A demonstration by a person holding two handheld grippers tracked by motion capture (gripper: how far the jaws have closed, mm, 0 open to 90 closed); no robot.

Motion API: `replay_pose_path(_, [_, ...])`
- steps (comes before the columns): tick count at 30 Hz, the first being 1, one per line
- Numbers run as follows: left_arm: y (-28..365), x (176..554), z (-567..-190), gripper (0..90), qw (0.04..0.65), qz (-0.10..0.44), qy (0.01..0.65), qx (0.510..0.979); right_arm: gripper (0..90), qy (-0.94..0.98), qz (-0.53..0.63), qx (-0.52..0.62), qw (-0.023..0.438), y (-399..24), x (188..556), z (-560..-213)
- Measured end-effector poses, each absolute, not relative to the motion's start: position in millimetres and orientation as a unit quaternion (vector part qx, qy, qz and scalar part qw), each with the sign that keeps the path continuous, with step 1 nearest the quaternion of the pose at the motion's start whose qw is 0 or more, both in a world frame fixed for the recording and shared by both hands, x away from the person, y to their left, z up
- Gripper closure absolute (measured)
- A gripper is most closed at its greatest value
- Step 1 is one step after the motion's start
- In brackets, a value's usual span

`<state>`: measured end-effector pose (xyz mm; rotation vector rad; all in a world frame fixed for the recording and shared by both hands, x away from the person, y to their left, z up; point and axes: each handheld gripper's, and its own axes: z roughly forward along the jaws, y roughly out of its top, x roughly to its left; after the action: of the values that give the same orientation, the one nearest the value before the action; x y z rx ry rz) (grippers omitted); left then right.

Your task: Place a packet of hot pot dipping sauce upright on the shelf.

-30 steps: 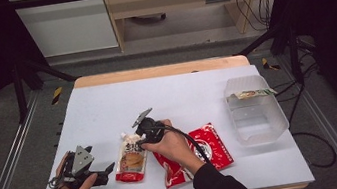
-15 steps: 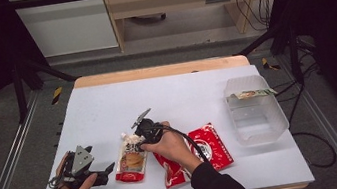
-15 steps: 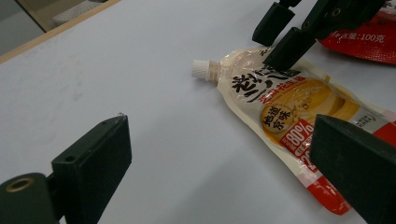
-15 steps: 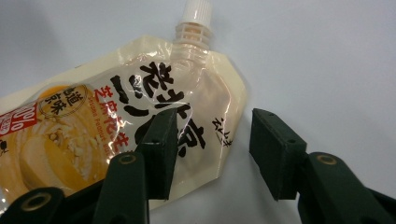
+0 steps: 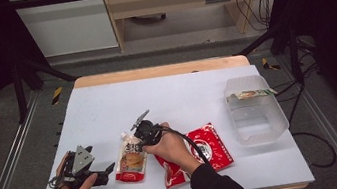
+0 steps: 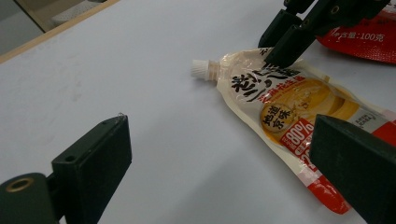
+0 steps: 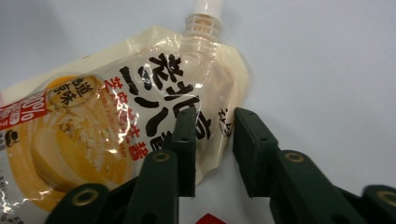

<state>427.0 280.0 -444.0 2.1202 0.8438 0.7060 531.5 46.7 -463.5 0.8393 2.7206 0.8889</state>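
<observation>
The right gripper stands tipped down over the spouted sauce pouch, its jaws straddling the pouch's side edge just below the spout. They have just been closing and now stand narrow, with the edge of the film between them. The right gripper view still leaves a slit of light at the pads, so the pinch looks begun rather than firm; it cannot be called a hold yet.

The pouch lies flat near the front edge of the table, left of the middle. Its long axis runs away from the front edge, with the cap pointing to the back. The right hand is on it.

The left gripper rests beside the pouch's bottom end, jaws wide apart and empty. Two red packets lie just right of the pouch, with a clear tub farther right.
</observation>
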Motion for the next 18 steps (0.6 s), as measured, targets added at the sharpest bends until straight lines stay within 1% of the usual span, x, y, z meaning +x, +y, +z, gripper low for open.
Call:
replay_pose_path(8, [281, 427, -444, 5.5, 0.367, 0.275, 0.329, 0.826, 86.8, 0.91, 0.301, 0.273, 0.08, 49, 528, -461])
replay_pose_path(13, [283, 427, -443, 5.5, 0.369, 0.276, 0.33, 0.824, 88.4, 0.906, 0.311, 0.274, 0.084, 49, 526, -457])
replay_pose_path(18, [284, 427, -442, 5.5, 0.368, 0.277, 0.331, 0.823, 89.2, 0.902, 0.327, 0.269, 0.091, 46, 523, -445])
